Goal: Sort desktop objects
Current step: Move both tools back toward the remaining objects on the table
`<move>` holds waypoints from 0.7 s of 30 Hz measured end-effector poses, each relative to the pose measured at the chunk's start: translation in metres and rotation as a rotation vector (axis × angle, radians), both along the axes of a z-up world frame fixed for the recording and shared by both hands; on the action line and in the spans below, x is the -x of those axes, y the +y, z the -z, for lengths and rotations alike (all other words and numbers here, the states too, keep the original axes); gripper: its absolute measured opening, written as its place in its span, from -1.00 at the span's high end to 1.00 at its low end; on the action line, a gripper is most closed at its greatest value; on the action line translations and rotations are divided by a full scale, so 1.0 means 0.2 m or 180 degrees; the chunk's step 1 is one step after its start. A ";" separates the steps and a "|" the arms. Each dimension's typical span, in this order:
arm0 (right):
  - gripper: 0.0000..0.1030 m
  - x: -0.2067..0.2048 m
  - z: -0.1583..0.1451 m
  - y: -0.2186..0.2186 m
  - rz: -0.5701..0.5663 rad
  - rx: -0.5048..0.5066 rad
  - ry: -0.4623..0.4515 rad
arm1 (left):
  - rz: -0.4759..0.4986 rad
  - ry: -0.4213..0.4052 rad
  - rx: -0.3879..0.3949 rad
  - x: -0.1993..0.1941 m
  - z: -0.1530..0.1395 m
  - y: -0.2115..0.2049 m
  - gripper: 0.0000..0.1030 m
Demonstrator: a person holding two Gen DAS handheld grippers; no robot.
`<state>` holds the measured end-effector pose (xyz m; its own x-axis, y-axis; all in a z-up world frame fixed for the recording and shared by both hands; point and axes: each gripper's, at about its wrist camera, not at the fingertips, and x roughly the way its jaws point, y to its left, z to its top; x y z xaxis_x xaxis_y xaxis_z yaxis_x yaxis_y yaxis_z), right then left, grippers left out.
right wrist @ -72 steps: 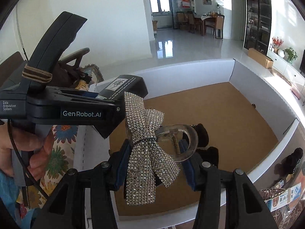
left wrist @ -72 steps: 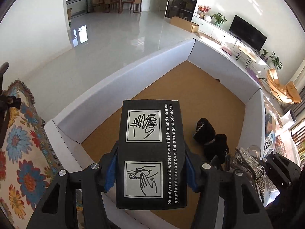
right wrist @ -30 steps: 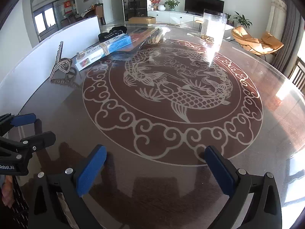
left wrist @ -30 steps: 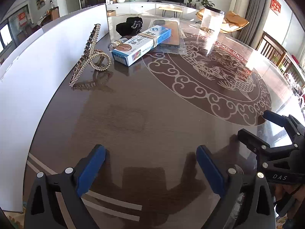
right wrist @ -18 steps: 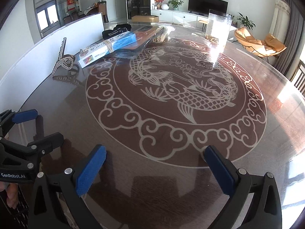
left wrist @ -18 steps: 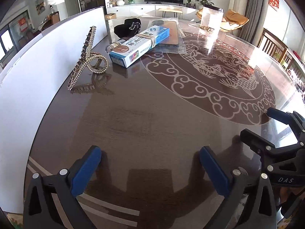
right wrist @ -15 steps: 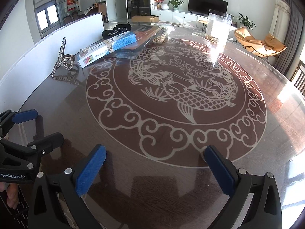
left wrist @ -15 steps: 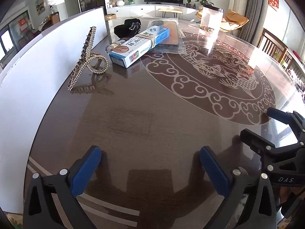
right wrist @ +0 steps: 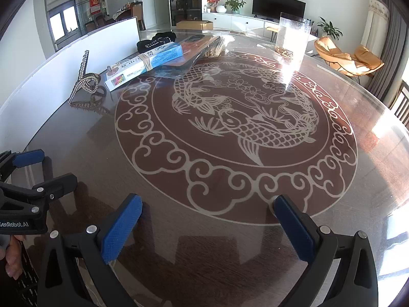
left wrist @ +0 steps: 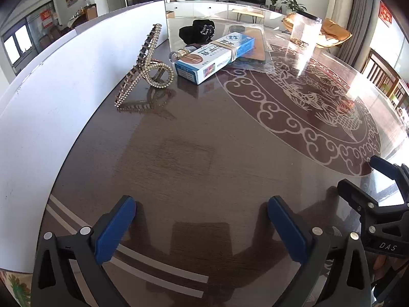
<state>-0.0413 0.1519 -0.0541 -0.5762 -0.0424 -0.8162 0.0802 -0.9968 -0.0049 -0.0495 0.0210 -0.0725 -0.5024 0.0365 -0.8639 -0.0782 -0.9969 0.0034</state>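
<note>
Currently two grippers, left gripper (left wrist: 200, 220) and right gripper (right wrist: 208, 220), jaws wide, nothing between; one pearl hair claw (left wrist: 145, 69) at eleven o'clock; one blue box (left wrist: 214, 56) at twelve; one black pouch (left wrist: 198, 32) beyond.

"DAS" stands in white on the right tool (left wrist: 383, 179) as the left wrist view shows it. "enRobot.AI" reads on the left tool (right wrist: 33, 171) in the right wrist view. Print on the blue-and-white box (left wrist: 214, 57) is illegible.
</note>
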 end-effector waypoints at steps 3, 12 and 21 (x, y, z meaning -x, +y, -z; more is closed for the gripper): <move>-1.00 0.00 0.00 0.00 0.0000 0.0000 0.0000 | -0.0153 -0.0002 0.0001 0.01 0.00 -0.04 -1.00; -1.00 0.00 0.00 0.00 0.0000 0.0001 -0.0002 | -0.0480 -0.0007 -0.0003 0.01 0.02 -0.13 -1.00; -1.00 0.47 -0.15 -0.13 -0.0181 0.0549 0.0157 | -0.0673 0.0115 -0.0047 0.00 -0.02 -0.19 -1.00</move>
